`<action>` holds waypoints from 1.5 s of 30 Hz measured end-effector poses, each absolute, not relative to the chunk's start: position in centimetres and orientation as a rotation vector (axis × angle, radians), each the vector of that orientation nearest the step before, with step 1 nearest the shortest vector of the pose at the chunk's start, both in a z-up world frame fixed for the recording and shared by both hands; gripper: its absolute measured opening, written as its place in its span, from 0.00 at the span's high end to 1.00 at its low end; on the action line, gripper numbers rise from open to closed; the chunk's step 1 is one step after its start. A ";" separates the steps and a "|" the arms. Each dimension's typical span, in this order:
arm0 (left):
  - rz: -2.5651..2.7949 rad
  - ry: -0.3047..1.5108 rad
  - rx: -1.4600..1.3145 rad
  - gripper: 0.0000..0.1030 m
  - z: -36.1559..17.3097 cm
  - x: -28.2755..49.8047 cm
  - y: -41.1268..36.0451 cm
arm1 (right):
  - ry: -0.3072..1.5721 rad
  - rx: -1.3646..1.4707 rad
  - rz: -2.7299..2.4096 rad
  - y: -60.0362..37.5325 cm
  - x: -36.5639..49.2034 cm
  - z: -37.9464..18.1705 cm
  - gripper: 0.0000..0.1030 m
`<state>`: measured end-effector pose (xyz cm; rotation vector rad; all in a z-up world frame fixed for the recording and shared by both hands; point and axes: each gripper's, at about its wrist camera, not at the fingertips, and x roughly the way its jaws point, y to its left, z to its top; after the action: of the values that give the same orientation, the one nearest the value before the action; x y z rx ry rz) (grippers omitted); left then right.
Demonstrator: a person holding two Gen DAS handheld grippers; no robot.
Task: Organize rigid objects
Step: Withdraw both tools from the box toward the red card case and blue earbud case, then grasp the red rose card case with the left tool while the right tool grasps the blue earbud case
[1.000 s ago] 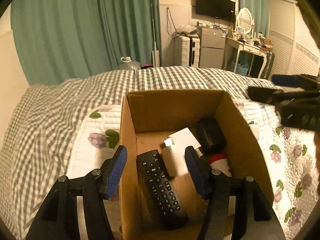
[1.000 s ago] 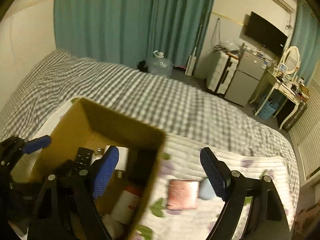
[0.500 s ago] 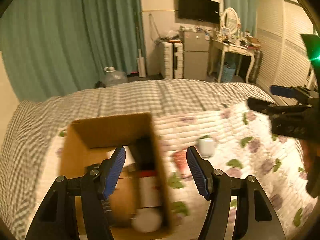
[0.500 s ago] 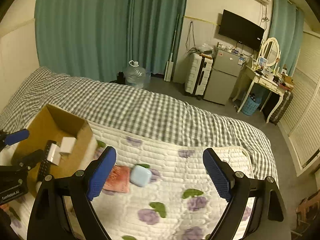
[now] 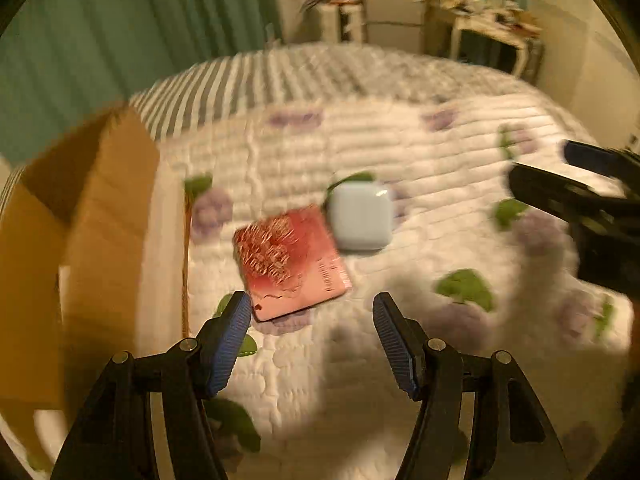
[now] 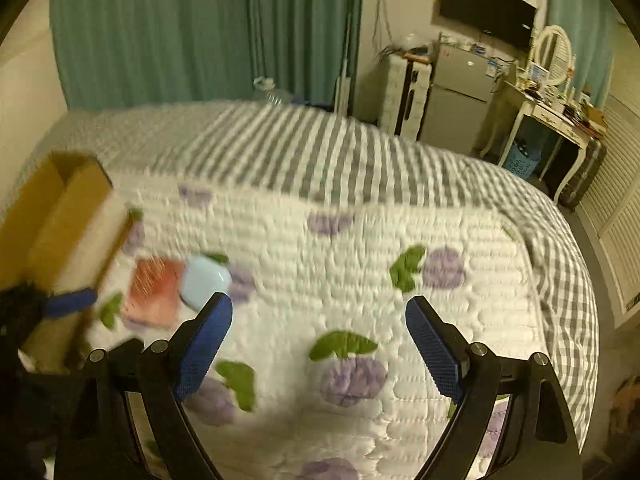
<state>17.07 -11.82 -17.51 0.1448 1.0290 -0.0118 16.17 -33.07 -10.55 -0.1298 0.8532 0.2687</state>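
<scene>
A flat red-pink square packet [image 5: 290, 264] lies on the white flowered quilt [image 5: 420, 152], and a pale blue rounded case [image 5: 362, 216] touches its far right corner. My left gripper [image 5: 312, 308] hovers open just short of the packet, its left fingertip near the packet's near corner, with nothing between the jaws. In the right wrist view the packet [image 6: 154, 292] and the case [image 6: 204, 280] lie left of my right gripper [image 6: 320, 306], which is wide open over bare quilt. An open cardboard box [image 5: 100, 200] stands to the left; its contents are hidden.
The grey checked bedcover [image 6: 320, 148] lies beyond the quilt. Teal curtains [image 6: 200, 28], a small fridge [image 6: 460, 108] and a white dressing table [image 6: 548, 120] stand past the bed. Both views are motion-blurred. My right gripper [image 5: 580, 188] shows at the right edge of the left wrist view.
Both grippers have swung right and down, away from over the cardboard box. The left one was over the remote in the box; it now hangs over the quilt by the red packet.
</scene>
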 end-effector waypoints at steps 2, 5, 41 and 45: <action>0.038 1.047 0.097 0.36 -19.0 18.0 -11.2 | 0.874 -0.145 0.277 -32.8 16.5 -11.7 0.13; 0.065 1.034 0.062 0.34 -20.5 18.8 -10.8 | 0.915 -0.135 0.289 -32.6 17.4 -13.1 0.13; 0.053 0.907 -0.078 0.66 -19.4 16.6 -8.5 | 0.911 -0.176 0.551 -27.9 19.3 -15.0 0.16; 0.030 0.909 -0.080 0.66 -19.3 16.3 -8.1 | 0.954 -0.222 0.581 -25.7 20.5 -16.9 0.28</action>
<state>16.30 -8.10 -19.31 -0.0804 0.9086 0.0297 20.49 -25.70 -16.93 -0.2220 0.9543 0.5813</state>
